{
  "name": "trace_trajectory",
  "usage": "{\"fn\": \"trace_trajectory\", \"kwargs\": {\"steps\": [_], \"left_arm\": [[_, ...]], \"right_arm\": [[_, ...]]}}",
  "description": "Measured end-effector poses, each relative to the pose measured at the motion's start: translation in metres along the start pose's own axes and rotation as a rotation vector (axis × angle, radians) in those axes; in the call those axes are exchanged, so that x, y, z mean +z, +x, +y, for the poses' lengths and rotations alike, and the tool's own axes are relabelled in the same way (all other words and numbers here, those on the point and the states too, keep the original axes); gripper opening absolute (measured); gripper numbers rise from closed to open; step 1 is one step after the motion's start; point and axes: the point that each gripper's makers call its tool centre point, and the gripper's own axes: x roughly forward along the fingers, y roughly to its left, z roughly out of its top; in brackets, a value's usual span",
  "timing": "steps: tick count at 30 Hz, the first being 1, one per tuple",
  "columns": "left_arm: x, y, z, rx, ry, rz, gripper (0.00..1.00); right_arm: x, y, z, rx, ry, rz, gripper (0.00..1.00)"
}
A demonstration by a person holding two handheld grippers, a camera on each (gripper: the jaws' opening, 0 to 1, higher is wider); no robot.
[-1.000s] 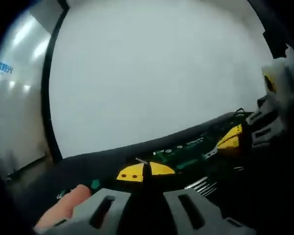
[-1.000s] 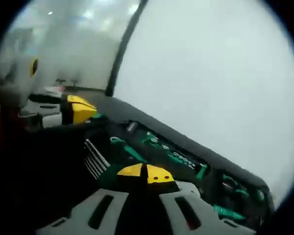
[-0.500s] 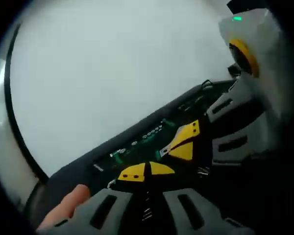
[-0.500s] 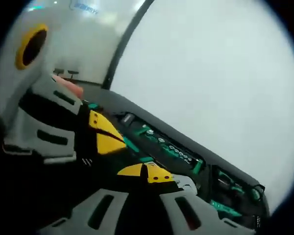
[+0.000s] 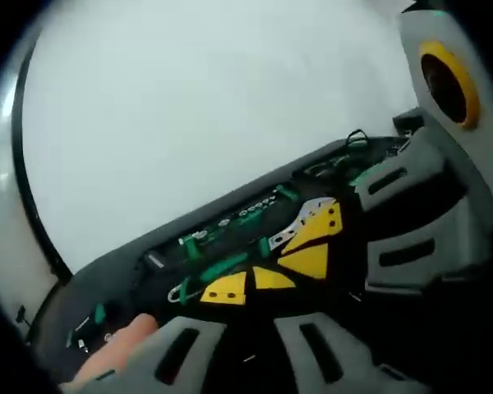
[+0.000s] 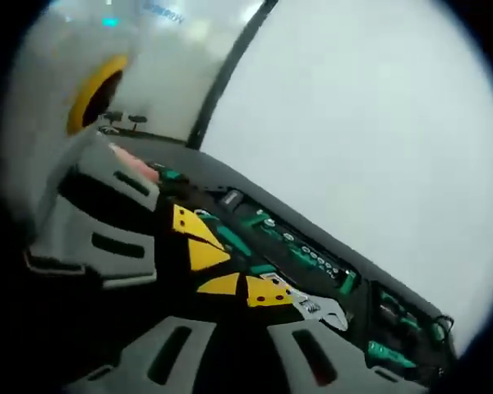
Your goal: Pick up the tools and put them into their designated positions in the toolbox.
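Looking along the left gripper point(image 5: 246, 283), how do its jaws stand?

Pressed nearly together, yellow tips a thin line apart, nothing visible between them. A person's finger point(image 5: 115, 345) lies beside the grey jaw base.

And the right gripper point(image 6: 242, 287)?

Its tips sit close together too. A silver adjustable wrench point(image 6: 312, 305) runs off from them over the toolbox point(image 6: 255, 197). I cannot tell whether the jaws grip it or only touch it.

Do the two grippers meet?

Almost. In the left gripper view the right gripper point(image 5: 312, 244) comes in just beyond the left tips, with the wrench point(image 5: 297, 223) at its yellow end. In the right gripper view the left gripper point(image 6: 193, 240) stands just beside the right tips.

Where is the toolbox?

Below both, open, black, in front of a white surface point(image 5: 230, 107). Green tools fill it, and a row of sockets point(image 6: 304, 256) runs along its far edge.
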Motion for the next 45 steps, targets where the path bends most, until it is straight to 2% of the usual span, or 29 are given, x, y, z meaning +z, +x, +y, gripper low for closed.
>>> {"fn": "trace_trajectory", "kwargs": {"steps": [2, 3, 4, 5, 6, 8, 9, 11, 13, 15, 17, 19, 20, 23, 24, 25, 26, 27, 29, 30, 32, 34, 36, 38, 39, 41, 42, 44, 45], "left_arm": [[0.001, -0.003, 0.001, -0.014, 0.058, 0.004, 0.0], [-0.001, -0.011, 0.024, 0.088, 0.032, 0.031, 0.0], [0.012, -0.018, 0.039, 0.147, -0.016, -0.051, 0.0], [0.024, -0.026, 0.047, 0.162, -0.11, -0.132, 0.0], [0.023, -0.033, 0.053, 0.182, -0.195, -0.134, 0.0], [0.016, -0.039, 0.072, 0.277, -0.179, -0.106, 0.0], [0.019, -0.042, 0.077, 0.296, -0.147, -0.133, 0.01], [0.025, -0.051, 0.086, 0.33, -0.207, -0.192, 0.01], [0.033, -0.059, 0.094, 0.329, -0.269, -0.27, 0.05], [0.034, -0.061, 0.099, 0.311, -0.328, -0.311, 0.15], [0.029, -0.063, 0.103, 0.3, -0.384, -0.306, 0.17], [0.022, -0.066, 0.116, 0.324, -0.443, -0.307, 0.2], [0.019, -0.072, 0.124, 0.345, -0.465, -0.317, 0.2], [0.008, -0.094, 0.149, 0.407, -0.448, -0.312, 0.22], [0.006, -0.104, 0.159, 0.426, -0.469, -0.336, 0.22], [0.002, -0.112, 0.172, 0.443, -0.494, -0.352, 0.22], [-0.004, -0.118, 0.188, 0.472, -0.492, -0.351, 0.22], [-0.01, -0.123, 0.201, 0.496, -0.48, -0.347, 0.22], [-0.019, -0.13, 0.224, 0.526, -0.45, -0.337, 0.22], [-0.021, -0.133, 0.236, 0.529, -0.429, -0.352, 0.22], [-0.023, -0.131, 0.25, 0.506, -0.422, -0.388, 0.22], [-0.033, -0.125, 0.247, 0.51, -0.385, -0.317, 0.22], [-0.061, -0.105, 0.246, 0.485, -0.39, -0.175, 0.22], [-0.059, -0.088, 0.219, 0.392, -0.417, -0.167, 0.21], [-0.066, -0.082, 0.212, 0.375, -0.42, -0.141, 0.23], [-0.081, -0.084, 0.224, 0.464, -0.411, -0.109, 0.24], [-0.087, -0.086, 0.232, 0.498, -0.442, -0.112, 0.24], [-0.089, -0.089, 0.24, 0.516, -0.555, -0.126, 0.24], [-0.093, -0.086, 0.246, 0.525, -0.571, -0.118, 0.25]], "right_arm": [[0.001, -0.001, -0.001, 0.021, -0.044, -0.007, 0.0], [-0.003, -0.005, -0.01, -0.006, -0.052, 0.04, 0.0], [0.009, -0.009, -0.022, -0.057, 0.036, -0.046, 0.0], [0.017, -0.014, -0.024, -0.058, 0.122, -0.091, 0.0], [0.017, -0.018, -0.026, -0.058, 0.155, -0.077, 0.0], [0.021, -0.029, -0.031, -0.096, 0.07, -0.082, 0.0], [0.028, -0.039, -0.033, -0.113, 0.031, -0.11, 0.0], [0.049, -0.069, -0.039, -0.143, 0.032, -0.244, 0.0], [0.052, -0.102, -0.044, -0.147, 0.097, -0.315, 0.07], [0.045, -0.13, -0.041, -0.124, 0.131, -0.372, 0.11], [0.033, -0.155, -0.05, -0.185, 0.036, -0.39, 0.12], [0.022, -0.173, -0.052, -0.229, -0.061, -0.443, 0.12], [0.015, -0.179, -0.053, -0.238, -0.063, -0.426, 0.12], [0.001, -0.193, -0.049, -0.263, -0.141, -0.473, 0.12], [-0.009, -0.186, -0.047, -0.254, -0.218, -0.36, 0.12], [0.004, -0.193, -0.045, -0.262, -0.202, -0.435, 0.11], [0.023, -0.202, -0.04, -0.258, -0.151, -0.572, 0.11], [0.028, -0.199, -0.03, -0.216, -0.205, -0.577, 0.11], [0.014, -0.19, -0.021, -0.195, -0.248, -0.492, 0.11], [0.012, -0.188, -0.018, -0.183, -0.27, -0.478, 0.11], [0.016, -0.192, -0.014, -0.17, -0.26, -0.51, 0.12], [0.016, -0.192, -0.014, -0.166, -0.259, -0.511, 0.12], [0.015, -0.191, -0.015, -0.166, -0.256, -0.504, 0.12], [0.014, -0.191, -0.017, -0.162, -0.242, -0.503, 0.12], [0.013, -0.189, -0.018, -0.162, -0.236, -0.494, 0.12], [0.007, -0.186, -0.022, -0.159, -0.218, -0.467, 0.12], [0.006, -0.186, -0.024, -0.159, -0.206, -0.462, 0.12], [0.003, -0.187, -0.028, -0.165, -0.187, -0.452, 0.12], [0.002, -0.187, -0.029, -0.165, -0.177, -0.45, 0.12]]}}
